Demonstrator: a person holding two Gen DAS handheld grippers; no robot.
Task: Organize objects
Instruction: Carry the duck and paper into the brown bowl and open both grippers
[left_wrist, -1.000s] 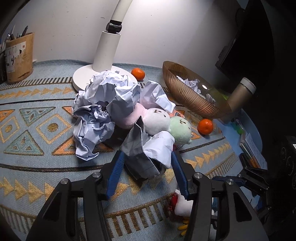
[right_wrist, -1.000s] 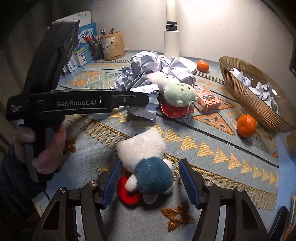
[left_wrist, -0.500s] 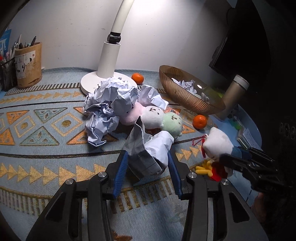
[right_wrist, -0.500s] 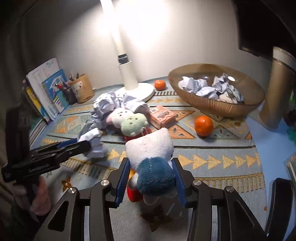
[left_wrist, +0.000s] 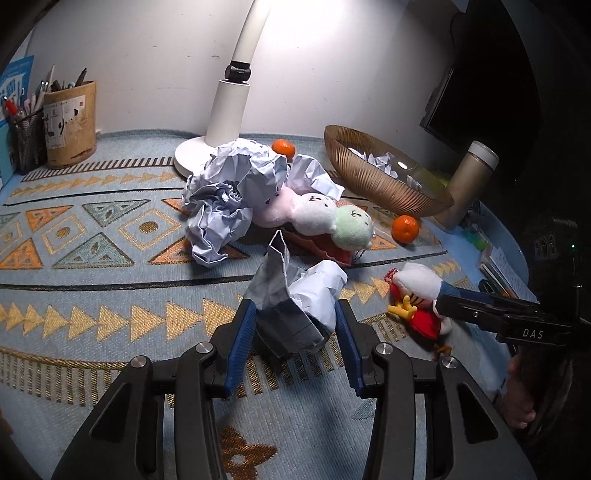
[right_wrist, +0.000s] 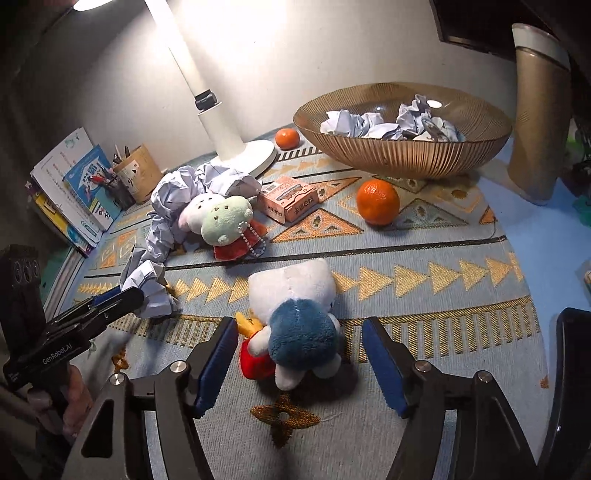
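On the patterned tabletop (left_wrist: 92, 295), near edge, the left tongs (left_wrist: 295, 332) are clamped on a crumpled paper (left_wrist: 299, 295). The right tongs (right_wrist: 299, 358) sit wide apart around a plush duck (right_wrist: 295, 314) lying on the mat, pads not touching it. Bowl (right_wrist: 402, 155) far right holds more paper.

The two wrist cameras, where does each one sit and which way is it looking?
Left wrist: on the left gripper, facing the lamp wall; its fingers clamp crumpled paper; right gripper at right.
Right wrist: on the right gripper, open around the plush duck; left gripper at left.
Shared: bowl, lamp, duck.
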